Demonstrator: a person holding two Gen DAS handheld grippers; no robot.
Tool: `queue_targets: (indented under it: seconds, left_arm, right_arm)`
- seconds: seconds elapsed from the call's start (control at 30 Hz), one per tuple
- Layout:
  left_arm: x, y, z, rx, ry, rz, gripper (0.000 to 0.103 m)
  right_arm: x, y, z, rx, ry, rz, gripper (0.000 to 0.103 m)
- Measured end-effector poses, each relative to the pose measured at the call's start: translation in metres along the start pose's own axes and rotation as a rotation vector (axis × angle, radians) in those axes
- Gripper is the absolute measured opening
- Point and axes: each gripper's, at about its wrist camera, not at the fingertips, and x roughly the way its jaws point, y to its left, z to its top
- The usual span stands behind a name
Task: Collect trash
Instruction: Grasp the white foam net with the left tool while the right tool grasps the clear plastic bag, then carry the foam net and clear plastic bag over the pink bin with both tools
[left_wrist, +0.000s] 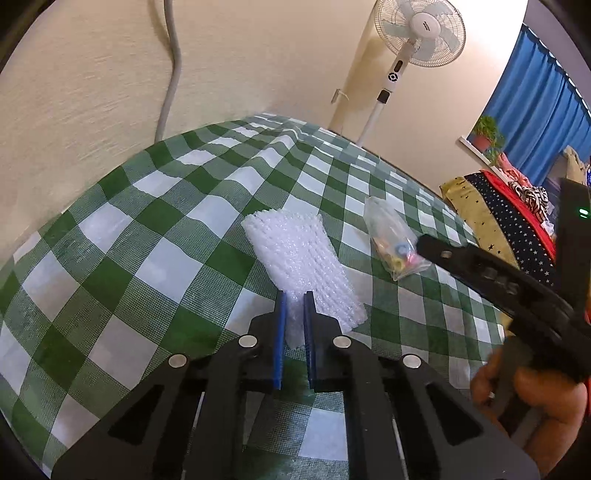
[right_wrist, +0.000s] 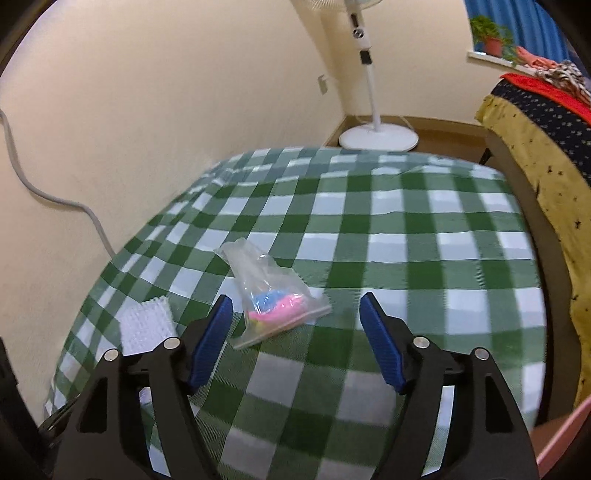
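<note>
A white foam net sleeve (left_wrist: 301, 258) lies on the green checked tablecloth (left_wrist: 155, 236). My left gripper (left_wrist: 294, 295) is shut on its near end. The sleeve shows at the left in the right wrist view (right_wrist: 146, 325). A clear plastic bag (right_wrist: 271, 291) with pink and blue bits lies on the cloth, just ahead of my right gripper (right_wrist: 295, 304), whose jaws stand wide open around the bag's near end. In the left wrist view the bag (left_wrist: 391, 236) lies right of the sleeve, with the right gripper's finger (left_wrist: 480, 266) over its near corner.
A white standing fan (right_wrist: 376, 136) stands beyond the table's far edge. A bed with yellow and dark starred covers (right_wrist: 532, 122) runs along the right. A grey hose (right_wrist: 55, 199) hangs on the wall at the left. A potted plant (right_wrist: 493, 37) sits on the windowsill.
</note>
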Motion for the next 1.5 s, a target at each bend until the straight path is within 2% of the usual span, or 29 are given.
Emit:
queue_targets:
  seconds: [0.13,0.2,0.23,0.37,0.93,1.5]
  left_arm:
    - [-0.001,0.0,0.0,0.002,0.002,-0.001,0.009]
    - [-0.001,-0.001,0.0,0.004,0.003,-0.002,0.009]
    - [-0.001,-0.001,0.0,0.004,0.003,-0.003,0.009]
    - [-0.001,-0.001,0.0,0.007,0.004,0.0,0.009]
    - [-0.032,-0.016,-0.005,0.074,-0.028,-0.022,0.009]
    - [-0.08,-0.05,-0.034,0.23,-0.045,-0.09,0.009]
  right_arm:
    - [0.014,0.005,-0.002,-0.032,0.033,-0.016,0.07]
    - [0.016,0.007,-0.003,-0.042,0.039,-0.022,0.057]
    - [0.014,0.008,-0.004,-0.044,0.035,-0.02,0.053]
    - [0.006,0.007,-0.005,-0.052,0.021,-0.023,0.048]
    - [-0.091,-0.008,-0.01,0.019,-0.086,-0.056,0.047]
    - [-0.212,-0.024,-0.058,0.076,-0.173,-0.118,0.047]
